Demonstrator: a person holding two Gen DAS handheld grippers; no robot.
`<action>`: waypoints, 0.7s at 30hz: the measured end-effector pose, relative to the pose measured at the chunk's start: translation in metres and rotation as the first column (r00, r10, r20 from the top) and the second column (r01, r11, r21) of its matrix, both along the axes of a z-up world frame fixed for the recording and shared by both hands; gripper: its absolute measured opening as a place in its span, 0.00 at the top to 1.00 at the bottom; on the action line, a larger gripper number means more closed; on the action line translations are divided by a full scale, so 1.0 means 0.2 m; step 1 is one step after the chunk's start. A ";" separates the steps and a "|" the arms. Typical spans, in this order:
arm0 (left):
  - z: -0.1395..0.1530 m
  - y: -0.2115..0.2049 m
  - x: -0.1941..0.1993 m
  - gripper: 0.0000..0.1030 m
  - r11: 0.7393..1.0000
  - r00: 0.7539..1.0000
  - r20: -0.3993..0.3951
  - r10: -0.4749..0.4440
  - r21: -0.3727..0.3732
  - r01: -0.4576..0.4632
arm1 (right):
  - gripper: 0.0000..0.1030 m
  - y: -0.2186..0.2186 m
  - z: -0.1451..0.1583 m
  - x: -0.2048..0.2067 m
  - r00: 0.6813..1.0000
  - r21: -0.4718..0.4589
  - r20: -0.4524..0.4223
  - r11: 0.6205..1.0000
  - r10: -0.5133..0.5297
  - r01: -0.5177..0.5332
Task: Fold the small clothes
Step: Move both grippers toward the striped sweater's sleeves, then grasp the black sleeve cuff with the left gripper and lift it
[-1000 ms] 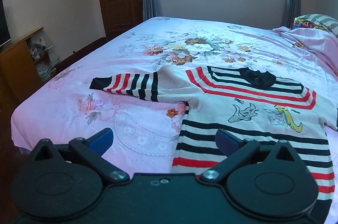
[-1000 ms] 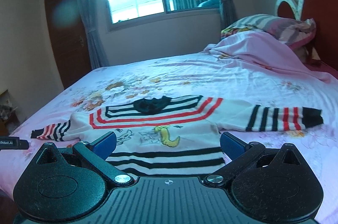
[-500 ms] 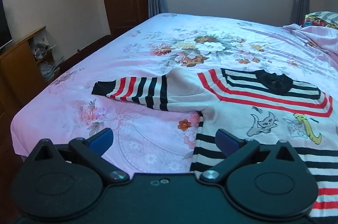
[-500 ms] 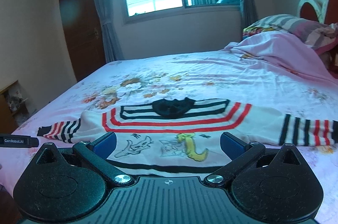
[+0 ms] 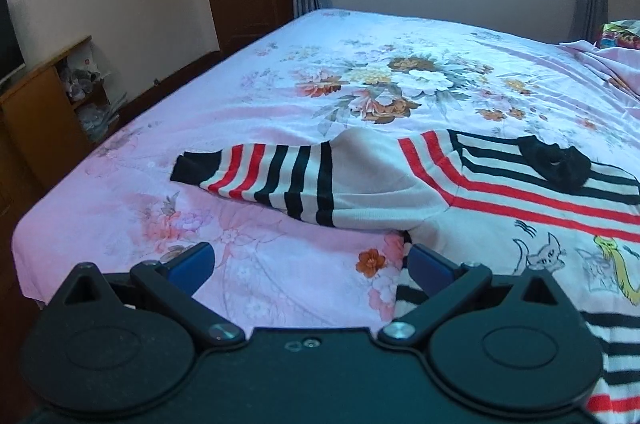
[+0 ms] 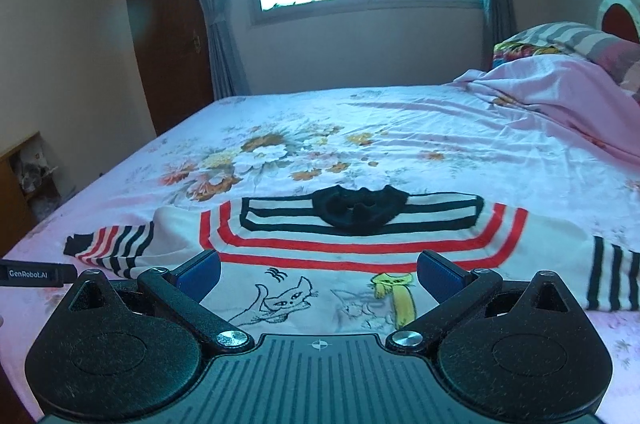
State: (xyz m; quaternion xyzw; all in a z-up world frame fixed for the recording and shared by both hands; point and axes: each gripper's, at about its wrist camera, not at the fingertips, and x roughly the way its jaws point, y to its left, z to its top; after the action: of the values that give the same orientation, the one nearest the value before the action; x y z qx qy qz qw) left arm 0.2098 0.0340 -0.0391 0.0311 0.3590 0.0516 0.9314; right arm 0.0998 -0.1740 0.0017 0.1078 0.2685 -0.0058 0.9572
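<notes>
- Item: small striped sweater (image 6: pixel 360 256), white w/ red + black bands, cartoon cat print on chest. Lies flat, front up, on the floral bedsheet (image 5: pixel 400 83), hem toward me, black collar (image 6: pixel 358 209) at 12 o'clock in my right view.
- Sleeves: both spread out to the sides. Left sleeve (image 5: pixel 272 175) runs toward 9 o'clock, cuff black; right sleeve (image 6: pixel 612 276) runs off toward 3 o'clock, cuff out of frame.
- Left tongs (image 5: pixel 310 264): jaws wide apart, empty, above the sheet just beside the sweater's left edge; sleeve sits at approx 12 o'clock from them.
- Right tongs (image 6: pixel 319 274): jaws spread, empty, over the chest print; whether they touch the fabric I can't tell.
- Also in view: tip of left tool at 9 o'clock of right cam, bunched pink blanket (image 6: pixel 560 99) at 2 o'clock.
- Step, my est.: approach before 1st fold; nothing folded yet.
- Next move needs: left tongs pinch the cuff end, carry sleeve in across the chest; right does same w/ its sleeve. Knit is floppy, so grab one layer clean + lay it flat.
</notes>
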 end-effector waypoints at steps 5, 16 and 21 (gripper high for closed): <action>-0.03 0.03 0.15 0.01 1.000 0.999 -0.035 0.022 0.000 -0.022 | 0.00 0.02 -0.04 0.16 1.000 0.001 -0.013 1.000 0.011 -0.011; -0.17 0.12 0.46 0.02 0.997 0.992 -0.098 0.076 0.008 -0.076 | 0.00 0.07 -0.18 0.47 0.997 0.001 -0.070 0.999 0.033 -0.033; -0.26 0.18 0.57 0.04 0.993 0.983 -0.141 0.114 0.003 -0.115 | 0.00 0.09 -0.27 0.58 0.993 0.021 -0.109 0.998 0.054 -0.052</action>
State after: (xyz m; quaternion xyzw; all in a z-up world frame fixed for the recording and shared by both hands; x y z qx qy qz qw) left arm 0.3246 0.0691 -0.0909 0.0116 0.4253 0.1017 0.8993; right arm 0.2151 -0.1564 -0.0515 0.1089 0.3233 0.0160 0.9399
